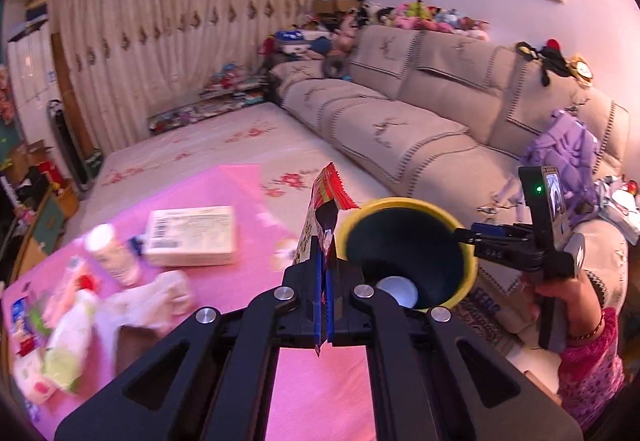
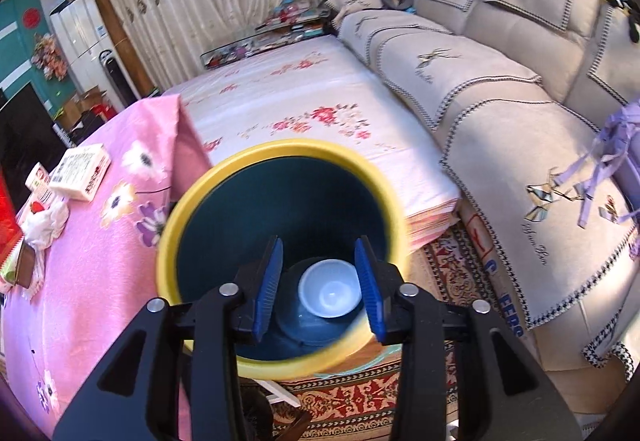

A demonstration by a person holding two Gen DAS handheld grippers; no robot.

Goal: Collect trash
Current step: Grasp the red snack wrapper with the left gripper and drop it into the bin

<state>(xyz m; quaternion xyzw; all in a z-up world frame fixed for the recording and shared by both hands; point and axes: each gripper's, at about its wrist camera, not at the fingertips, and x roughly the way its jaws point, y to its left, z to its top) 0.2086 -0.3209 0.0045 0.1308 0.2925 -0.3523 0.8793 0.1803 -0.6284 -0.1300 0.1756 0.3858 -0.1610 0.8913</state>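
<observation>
Left wrist view, lower left: trash pile point(image 1: 76, 325) smeared by motion blur, items unreadable. Snack wrapper point(image 1: 324, 209) lower half hidden between the fingers point(image 1: 320, 293).

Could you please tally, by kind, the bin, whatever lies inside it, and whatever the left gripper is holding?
Yellow-rimmed dark teal round bin: 1
White round plastic dish, lying in the bin's bottom: 1
Red and yellow crinkled snack wrapper, clamped in the left gripper: 1
Total: 3
</observation>
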